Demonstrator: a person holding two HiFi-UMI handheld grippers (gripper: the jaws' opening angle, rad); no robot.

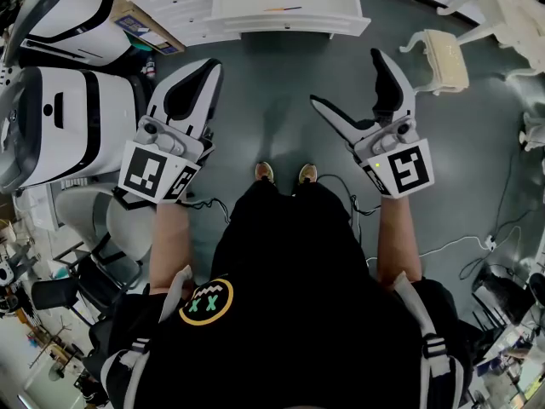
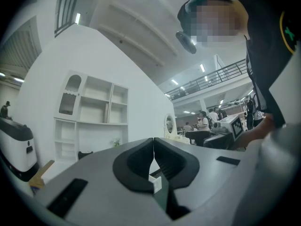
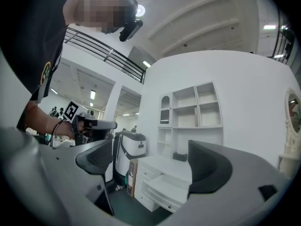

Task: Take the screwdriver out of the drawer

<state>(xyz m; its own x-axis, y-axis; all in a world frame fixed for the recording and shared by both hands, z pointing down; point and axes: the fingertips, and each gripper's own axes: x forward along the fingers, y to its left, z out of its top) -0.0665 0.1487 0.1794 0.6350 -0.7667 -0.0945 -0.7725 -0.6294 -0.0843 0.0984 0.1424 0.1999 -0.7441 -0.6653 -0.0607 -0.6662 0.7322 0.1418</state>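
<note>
A white dresser (image 1: 183, 2) stands ahead of me with one drawer (image 1: 289, 25) pulled out. A thin screwdriver (image 1: 283, 9) with an orange and dark shaft lies inside it. My left gripper (image 1: 210, 65) is held level in front of my body, well short of the dresser, and its jaws are shut with nothing between them (image 2: 154, 141). My right gripper (image 1: 347, 77) is beside it at the same distance, jaws wide open and empty. In the right gripper view (image 3: 148, 157) the open drawer (image 3: 162, 185) shows between the two fingers, far off.
Large white machines (image 1: 51, 118) and a cardboard box (image 1: 140, 28) stand at the left of the dresser. White ornate chairs (image 1: 443, 58) are at the right. Cables (image 1: 460, 245) trail over the grey floor. A white shelf unit (image 3: 193, 112) stands behind the dresser.
</note>
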